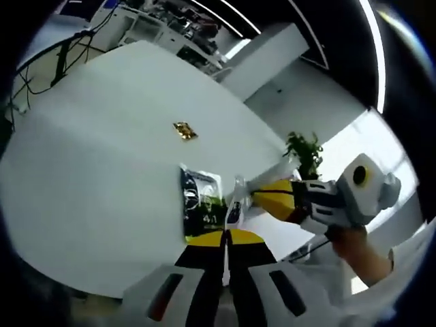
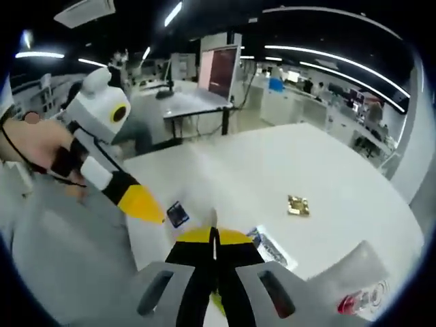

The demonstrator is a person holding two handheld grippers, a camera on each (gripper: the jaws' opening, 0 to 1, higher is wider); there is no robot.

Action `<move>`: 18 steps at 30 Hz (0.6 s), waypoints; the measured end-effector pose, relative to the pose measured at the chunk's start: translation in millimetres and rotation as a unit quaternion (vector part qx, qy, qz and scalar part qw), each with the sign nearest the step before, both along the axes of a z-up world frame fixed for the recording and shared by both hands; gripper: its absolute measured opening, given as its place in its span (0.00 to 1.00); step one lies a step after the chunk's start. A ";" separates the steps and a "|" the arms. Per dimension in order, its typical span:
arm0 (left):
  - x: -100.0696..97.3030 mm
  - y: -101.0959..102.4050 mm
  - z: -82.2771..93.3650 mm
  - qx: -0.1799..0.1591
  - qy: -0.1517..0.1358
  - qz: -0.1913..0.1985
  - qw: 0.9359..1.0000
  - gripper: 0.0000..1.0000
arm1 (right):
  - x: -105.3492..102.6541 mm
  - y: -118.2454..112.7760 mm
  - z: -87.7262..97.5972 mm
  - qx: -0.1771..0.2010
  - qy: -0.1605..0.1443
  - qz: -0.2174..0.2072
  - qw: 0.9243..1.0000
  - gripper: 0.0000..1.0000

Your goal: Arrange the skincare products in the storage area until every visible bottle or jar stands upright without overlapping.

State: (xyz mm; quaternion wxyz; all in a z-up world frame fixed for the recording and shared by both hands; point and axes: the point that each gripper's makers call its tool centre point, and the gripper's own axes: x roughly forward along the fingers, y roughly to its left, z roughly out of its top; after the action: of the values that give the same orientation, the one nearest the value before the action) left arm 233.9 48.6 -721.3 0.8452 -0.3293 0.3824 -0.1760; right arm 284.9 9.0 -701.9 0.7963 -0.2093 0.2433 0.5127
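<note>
Hand-held gripper [image 1: 225, 255] over white table [image 1: 88, 177].

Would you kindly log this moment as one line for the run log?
left gripper: shut on sachet | right gripper: shut on same sachet | gold packet: flat on white table, apart

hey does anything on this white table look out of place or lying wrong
Yes. A flat packet lies on its side on the white table instead of upright, with both claws closed at it. A small gold item sits alone farther out, apart from everything else.
</note>
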 end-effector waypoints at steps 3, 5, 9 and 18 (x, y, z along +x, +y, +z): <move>4.0 6.0 -12.1 -0.012 0.025 0.006 1.000 0.00 | 1.0 3.8 -8.6 -0.008 0.010 -0.001 1.000 0.01; 6.7 10.1 -21.5 -0.018 0.038 0.005 0.999 0.00 | 4.6 7.5 -20.8 -0.014 0.021 -0.001 1.000 0.01; 8.8 20.1 -46.6 -0.034 0.074 0.005 0.997 0.00 | 4.9 12.6 -46.0 -0.028 0.053 -0.004 0.998 0.01; 14.8 25.2 -79.8 -0.048 0.111 0.022 0.992 0.00 | 14.3 24.4 -85.0 -0.062 0.065 0.001 0.996 0.01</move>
State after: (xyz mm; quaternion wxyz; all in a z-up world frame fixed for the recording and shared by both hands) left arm 248.7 73.9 -801.1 0.7843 -0.3953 0.4576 -0.1384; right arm 299.2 33.4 -786.9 0.7640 -0.2247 0.3256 0.5097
